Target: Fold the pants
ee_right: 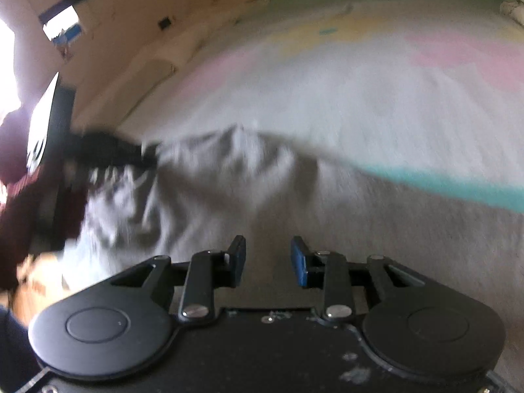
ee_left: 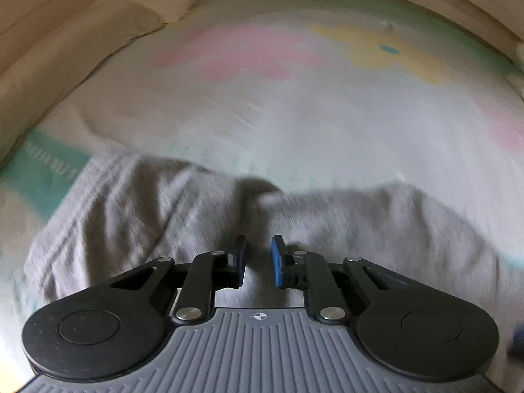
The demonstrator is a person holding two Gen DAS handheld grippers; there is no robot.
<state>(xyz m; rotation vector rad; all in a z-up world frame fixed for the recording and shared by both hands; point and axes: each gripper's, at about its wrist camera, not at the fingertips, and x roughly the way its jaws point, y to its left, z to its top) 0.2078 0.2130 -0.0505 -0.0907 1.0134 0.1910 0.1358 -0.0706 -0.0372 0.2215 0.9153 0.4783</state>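
Observation:
The grey pants (ee_left: 147,216) lie rumpled on a pastel bed sheet (ee_left: 294,98), spread left to right under my left gripper (ee_left: 259,249). Its blue pads stand a small gap apart with pants cloth showing between them; whether they pinch it I cannot tell. In the right wrist view the pants (ee_right: 229,190) lie bunched ahead and to the left, blurred. My right gripper (ee_right: 268,252) is open and empty just above the cloth. The left gripper (ee_right: 108,154) appears at the left of that view, at the pants' far end.
The sheet (ee_right: 393,98) has pink, yellow and teal patches. Beige pillows or bedding (ee_left: 82,49) lie along the far left edge. A person in a dark red sleeve (ee_right: 19,196) is at the left of the right wrist view. A wall (ee_right: 131,16) is behind.

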